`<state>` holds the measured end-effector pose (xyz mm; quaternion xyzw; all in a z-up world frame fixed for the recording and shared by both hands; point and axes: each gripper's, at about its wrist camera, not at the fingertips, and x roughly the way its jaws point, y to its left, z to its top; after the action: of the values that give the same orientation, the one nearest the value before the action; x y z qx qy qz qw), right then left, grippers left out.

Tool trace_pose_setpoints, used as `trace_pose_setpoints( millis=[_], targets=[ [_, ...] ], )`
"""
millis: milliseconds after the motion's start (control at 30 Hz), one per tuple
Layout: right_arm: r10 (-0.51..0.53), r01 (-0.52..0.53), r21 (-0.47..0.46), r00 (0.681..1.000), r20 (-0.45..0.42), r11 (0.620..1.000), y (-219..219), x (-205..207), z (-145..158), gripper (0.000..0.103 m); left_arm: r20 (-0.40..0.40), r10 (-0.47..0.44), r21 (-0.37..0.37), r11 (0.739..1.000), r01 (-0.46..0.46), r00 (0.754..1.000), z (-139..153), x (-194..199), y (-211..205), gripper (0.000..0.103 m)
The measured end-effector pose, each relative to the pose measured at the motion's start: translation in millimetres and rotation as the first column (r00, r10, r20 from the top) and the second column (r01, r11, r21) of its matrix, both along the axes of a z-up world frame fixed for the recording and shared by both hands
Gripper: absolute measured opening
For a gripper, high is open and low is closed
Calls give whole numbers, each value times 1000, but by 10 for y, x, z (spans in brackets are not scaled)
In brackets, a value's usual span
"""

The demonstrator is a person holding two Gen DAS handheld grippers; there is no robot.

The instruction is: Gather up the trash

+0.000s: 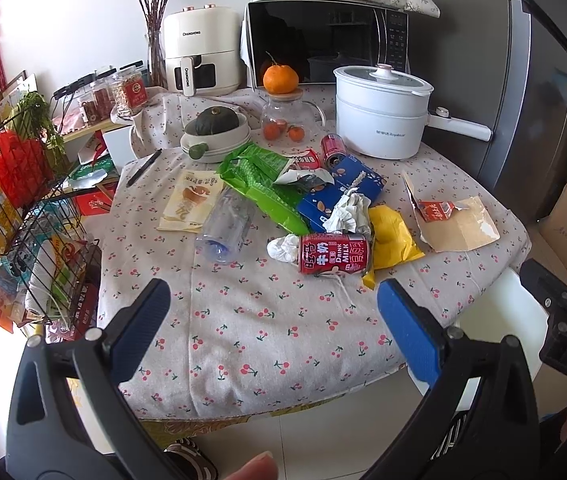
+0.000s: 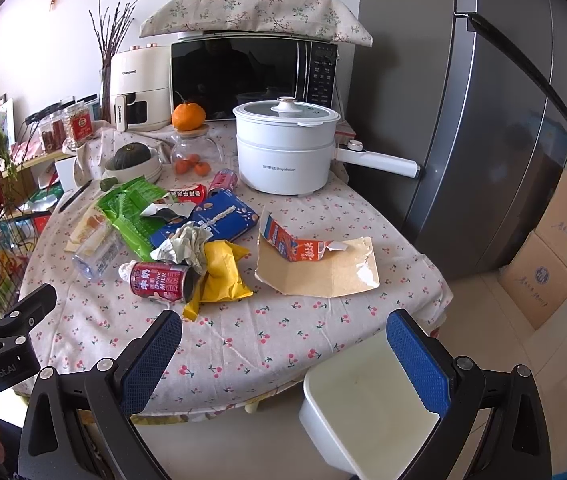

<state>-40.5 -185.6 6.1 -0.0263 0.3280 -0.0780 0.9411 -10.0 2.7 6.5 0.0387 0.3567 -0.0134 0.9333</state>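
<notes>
Trash lies in the middle of the cherry-print table (image 1: 243, 320): a red milk can (image 1: 333, 254) on its side, crumpled tissue (image 1: 349, 210), a yellow wrapper (image 1: 393, 236), a blue carton (image 1: 343, 192), a green bag (image 1: 267, 188), a clear plastic bottle (image 1: 227, 224), a torn flattened carton (image 1: 455, 220) and a second red can (image 1: 333, 150). My left gripper (image 1: 273, 312) hangs open above the table's near edge, short of the can. My right gripper (image 2: 283, 344) is open too, above the near edge, with a white bin (image 2: 367, 408) below it on the floor.
A white electric pot (image 1: 381, 116), a glass jar with oranges (image 1: 283, 116), bowls with a squash (image 1: 215, 130), an air fryer (image 1: 199, 52) and a microwave (image 1: 323, 44) stand at the back. A wire rack (image 1: 23, 232) crowds the left. A fridge (image 2: 483, 120) and cardboard boxes (image 2: 551, 248) are on the right.
</notes>
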Motion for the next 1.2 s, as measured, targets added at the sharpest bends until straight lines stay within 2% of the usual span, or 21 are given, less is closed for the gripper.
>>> trace_pose_setpoints(
  millis=[1200],
  targets=[
    [1, -1, 4, 1000, -6, 1000, 11, 9, -30, 103, 5, 2, 5, 1000, -2, 1000, 6, -9, 30, 103]
  ],
)
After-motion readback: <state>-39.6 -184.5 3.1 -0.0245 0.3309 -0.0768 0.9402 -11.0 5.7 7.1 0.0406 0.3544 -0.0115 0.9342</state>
